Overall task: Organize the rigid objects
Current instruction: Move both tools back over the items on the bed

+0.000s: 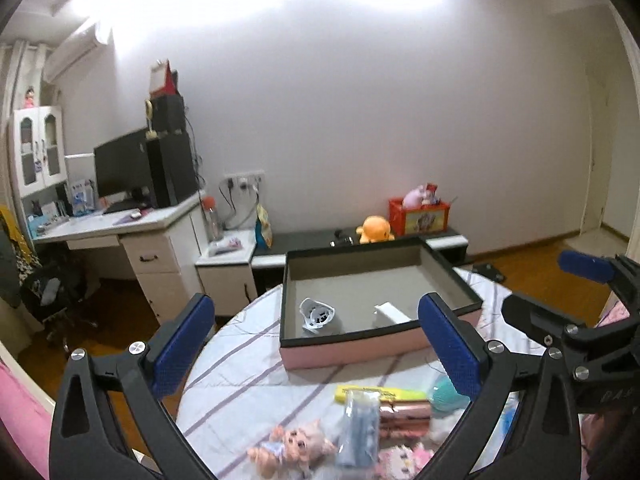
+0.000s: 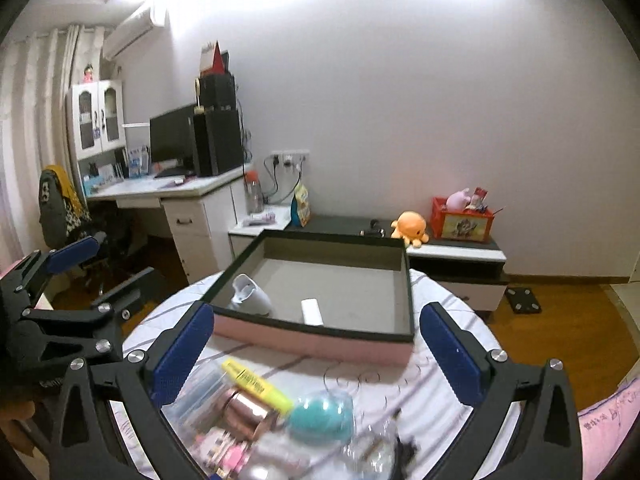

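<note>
A shallow pink box (image 1: pixel 352 350) with a black rim and grey floor sits on the round table. Inside it lie a white rounded device (image 1: pixel 318 314) and a small white block (image 1: pixel 394 312). My left gripper (image 1: pixel 318 312) hangs open in front of the box with nothing between its fingers. My right gripper (image 2: pixel 318 314) is also open and empty. Below the grippers lies a loose heap: a yellow tube (image 2: pixel 258 386), a rose-gold cylinder (image 2: pixel 248 412), a teal egg (image 2: pixel 322 420), a clear case (image 1: pixel 358 428) and a small doll (image 1: pixel 294 446).
The table wears a white cloth with purple stripes (image 1: pixel 240 360), and its edge drops to a wooden floor (image 1: pixel 120 320). A desk with a monitor (image 1: pixel 124 168) stands at the left. A low bench with an orange plush (image 1: pixel 374 230) runs behind.
</note>
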The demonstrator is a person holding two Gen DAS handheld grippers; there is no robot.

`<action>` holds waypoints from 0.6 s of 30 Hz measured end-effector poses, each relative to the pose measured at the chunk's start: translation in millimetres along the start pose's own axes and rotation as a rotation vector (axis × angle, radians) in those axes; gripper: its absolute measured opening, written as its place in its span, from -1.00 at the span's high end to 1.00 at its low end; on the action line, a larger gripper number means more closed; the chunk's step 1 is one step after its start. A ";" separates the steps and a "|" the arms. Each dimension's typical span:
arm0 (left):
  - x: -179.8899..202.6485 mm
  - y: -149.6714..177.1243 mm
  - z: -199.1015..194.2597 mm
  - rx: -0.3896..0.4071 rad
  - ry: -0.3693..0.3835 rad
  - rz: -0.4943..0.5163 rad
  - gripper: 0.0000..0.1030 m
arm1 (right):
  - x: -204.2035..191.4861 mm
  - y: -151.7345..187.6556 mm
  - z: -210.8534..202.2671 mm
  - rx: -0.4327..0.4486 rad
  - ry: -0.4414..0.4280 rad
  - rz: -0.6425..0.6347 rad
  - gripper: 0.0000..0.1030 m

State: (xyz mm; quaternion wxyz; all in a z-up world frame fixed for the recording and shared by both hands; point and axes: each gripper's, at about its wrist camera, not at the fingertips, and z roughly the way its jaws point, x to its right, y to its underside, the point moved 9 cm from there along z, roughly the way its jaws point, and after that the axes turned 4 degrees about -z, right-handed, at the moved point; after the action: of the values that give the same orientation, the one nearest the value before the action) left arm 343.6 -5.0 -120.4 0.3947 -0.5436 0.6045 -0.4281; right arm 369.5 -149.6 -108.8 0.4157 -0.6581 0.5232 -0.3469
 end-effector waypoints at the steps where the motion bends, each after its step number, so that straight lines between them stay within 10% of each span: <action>1: 0.9 -0.9 -13.1 0.027 -0.010 0.000 -1.00 | -1.1 2.1 -11.5 0.015 0.008 -0.001 -1.00; 18: 16.6 18.8 -107.4 0.125 -0.009 -0.001 -1.00 | -5.5 34.3 -115.2 0.124 0.125 -0.025 -1.00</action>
State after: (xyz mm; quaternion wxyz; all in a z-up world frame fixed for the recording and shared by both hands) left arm 234.7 -11.3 -103.9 0.4303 -0.5199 0.5746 -0.4630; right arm 251.9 -169.1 -92.6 0.4180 -0.6146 0.5174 -0.4240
